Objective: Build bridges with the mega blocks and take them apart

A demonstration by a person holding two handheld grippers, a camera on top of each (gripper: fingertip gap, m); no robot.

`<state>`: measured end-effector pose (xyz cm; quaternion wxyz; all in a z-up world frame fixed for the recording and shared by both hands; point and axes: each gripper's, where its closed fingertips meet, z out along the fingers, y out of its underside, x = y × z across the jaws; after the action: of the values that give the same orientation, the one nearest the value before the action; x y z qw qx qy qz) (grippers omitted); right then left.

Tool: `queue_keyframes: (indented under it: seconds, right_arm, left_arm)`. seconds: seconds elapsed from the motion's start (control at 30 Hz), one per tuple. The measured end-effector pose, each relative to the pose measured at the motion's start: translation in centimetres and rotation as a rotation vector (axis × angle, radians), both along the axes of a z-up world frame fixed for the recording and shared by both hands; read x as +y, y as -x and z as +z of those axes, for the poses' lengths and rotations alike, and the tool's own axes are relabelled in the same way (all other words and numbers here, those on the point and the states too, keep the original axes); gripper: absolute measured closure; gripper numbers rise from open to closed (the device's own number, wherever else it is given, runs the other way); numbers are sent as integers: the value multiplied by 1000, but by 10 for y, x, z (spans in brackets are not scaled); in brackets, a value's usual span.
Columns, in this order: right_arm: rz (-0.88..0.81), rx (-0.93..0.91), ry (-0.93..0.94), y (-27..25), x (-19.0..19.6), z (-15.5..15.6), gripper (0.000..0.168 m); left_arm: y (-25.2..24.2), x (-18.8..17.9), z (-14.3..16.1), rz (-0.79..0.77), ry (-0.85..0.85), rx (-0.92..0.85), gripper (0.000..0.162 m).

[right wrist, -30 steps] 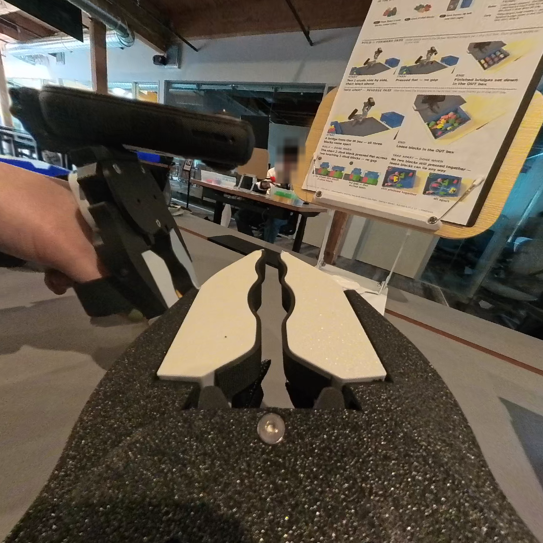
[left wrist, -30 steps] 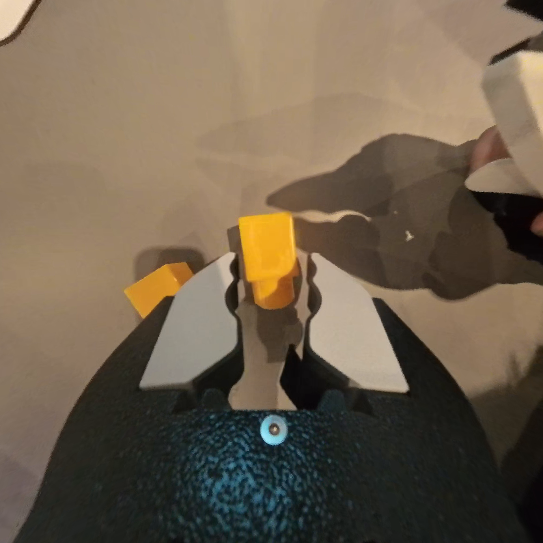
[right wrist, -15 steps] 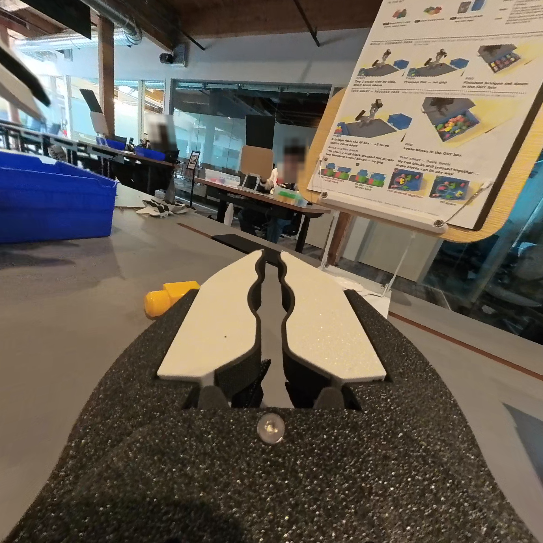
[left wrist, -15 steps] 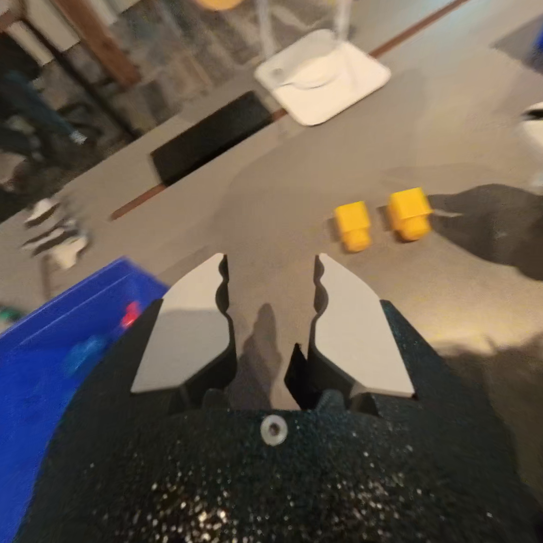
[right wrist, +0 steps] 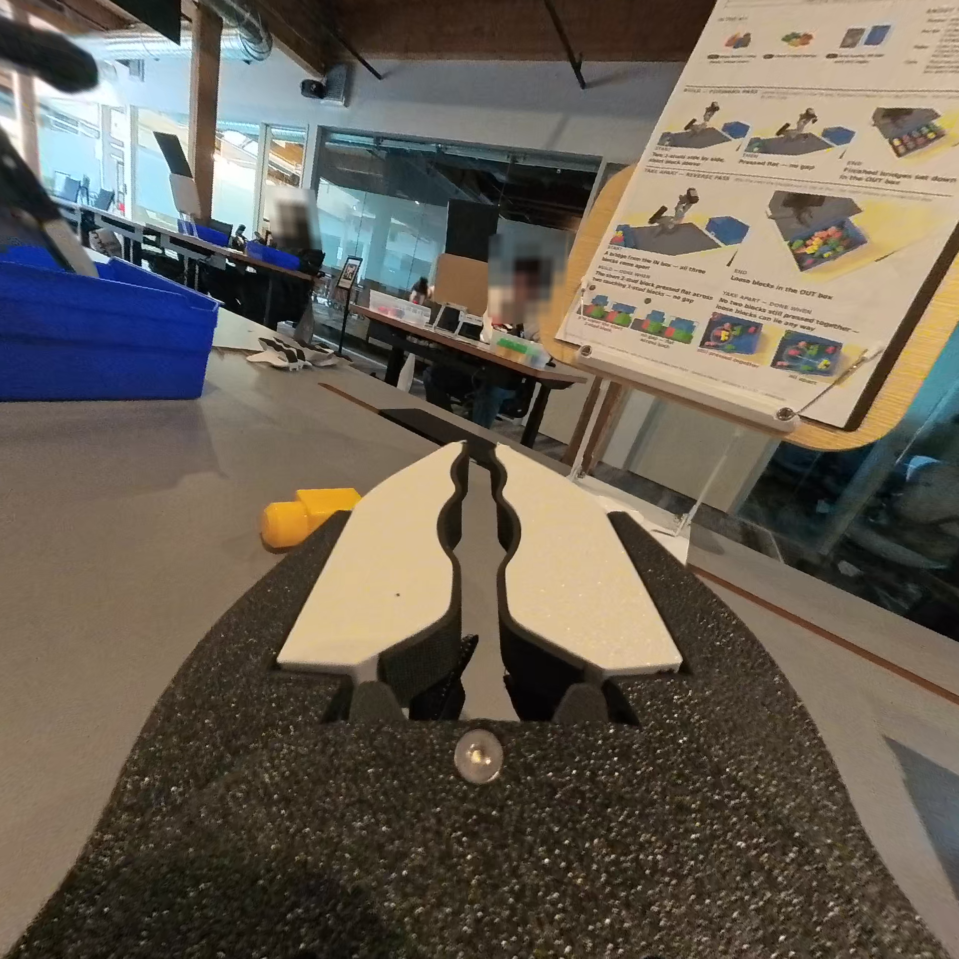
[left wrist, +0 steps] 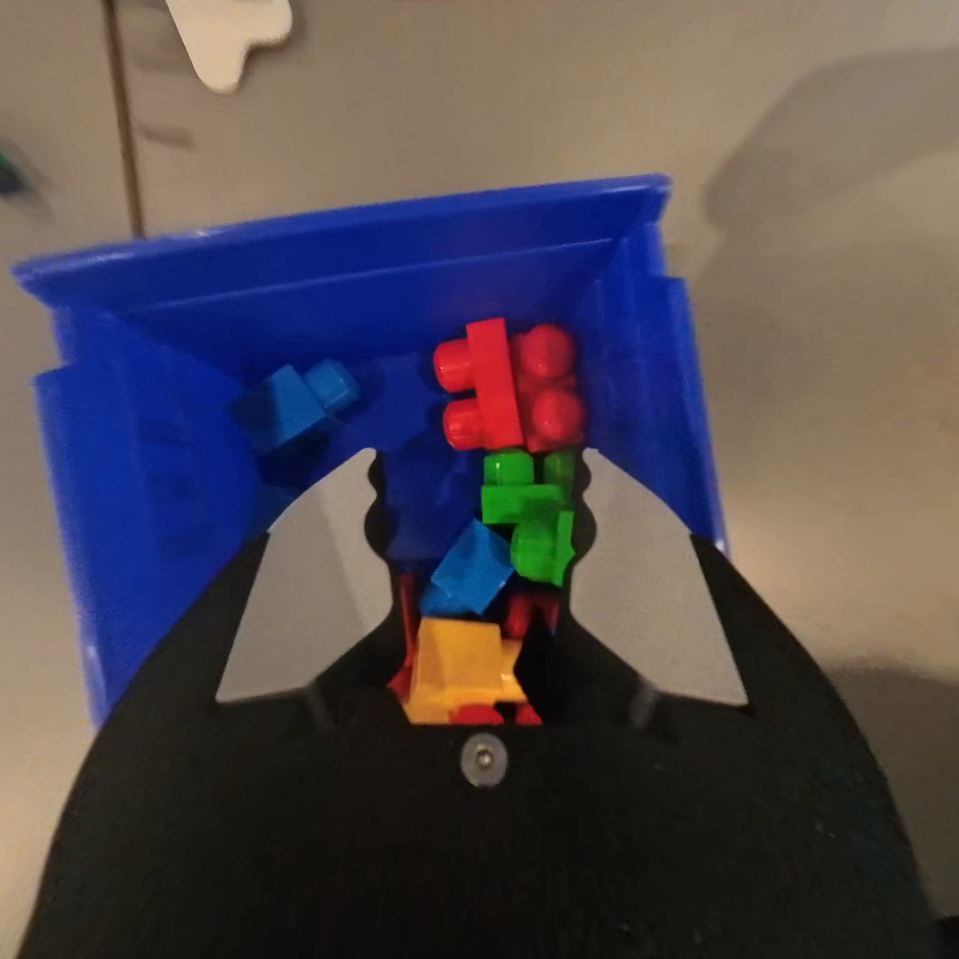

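Observation:
My left gripper is open and empty, pointing down over the blue bin. In the bin lie loose blocks: red two-stud blocks, green blocks, a blue block between my fingers, a yellow block and another blue block at the left. My right gripper is shut and empty, held low over the grey table. A yellow one-stud block lies on its side just left of its fingers. The bin stands far left, with the blurred left gripper above it.
An instruction board on a clear stand rises at the right. White loose gripper parts and a black strip lie at the table's far side. A white part lies beyond the bin. People sit at desks behind. My hands' fingertips stand some 45 centimetres from each other.
My left gripper let go of a yellow block beside the other one, swung left and now hangs open wider over the bin. The right gripper has not moved.

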<state>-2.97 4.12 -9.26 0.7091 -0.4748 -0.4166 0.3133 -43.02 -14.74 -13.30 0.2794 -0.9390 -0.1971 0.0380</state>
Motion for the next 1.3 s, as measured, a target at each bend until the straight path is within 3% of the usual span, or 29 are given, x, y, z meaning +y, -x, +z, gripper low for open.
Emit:
queue_keyframes:
  seconds: [0.2, 0.53, 0.83, 0.93, 1.1, 1.3]
  right_arm:
    - [-2, -8, -16, 1, -1, 0, 161]
    - [17, -9, -20, 3, -4, 0, 161]
    - [27, -8, -31, 3, -7, 1, 161]
    - [24, -7, -36, 3, -7, 1, 161]
    - [30, -5, -34, 3, -7, 2, 161]
    - [25, -6, -39, 3, -7, 2, 161]
  left_arm:
    - [19, 15, -38, 45, 108, -49, 100]
    - [17, 26, -57, 38, 177, -107, 102]
    - [10, 25, -64, -16, 239, -79, 133]
    - [16, 25, -45, -13, 186, -7, 143]
    - [15, 11, -2, -31, 169, 148, 143]
    - [-41, 29, 90, -136, -10, 411, 143]
